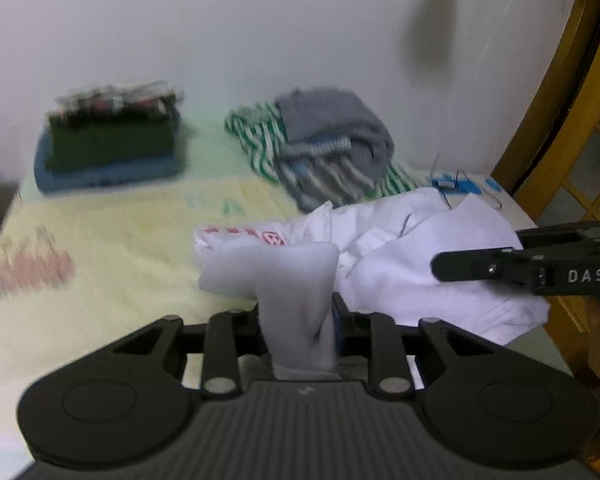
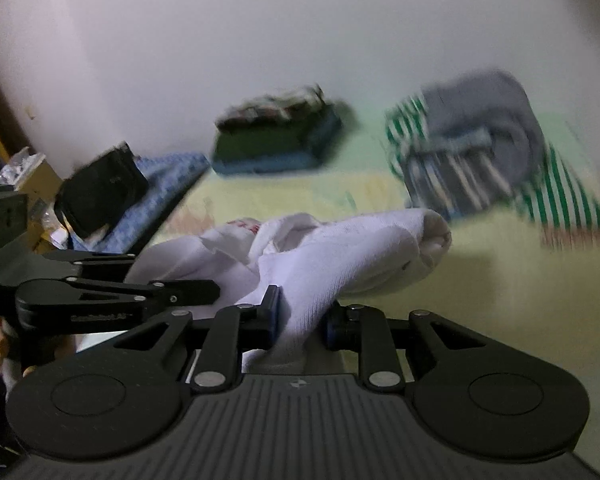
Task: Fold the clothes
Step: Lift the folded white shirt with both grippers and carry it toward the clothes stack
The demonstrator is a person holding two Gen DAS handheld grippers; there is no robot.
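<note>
Behind the white shirt [image 1: 420, 264] each claw pinches lie a folded stack [image 1: 108, 140] and striped clothes [image 1: 320, 148].

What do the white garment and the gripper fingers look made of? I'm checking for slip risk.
White garment: soft knit, likely cotton, matte; fine ribbing shows and it bunches limply in both grippers. Left gripper and right gripper: fingers look like rigid matte black plastic or metal, with bluish pads, possibly rubber.

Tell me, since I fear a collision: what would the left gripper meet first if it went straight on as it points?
The left gripper already clamps the white garment; past that bunched cloth, probably the yellow bedspread, though depth is unclear.
</note>
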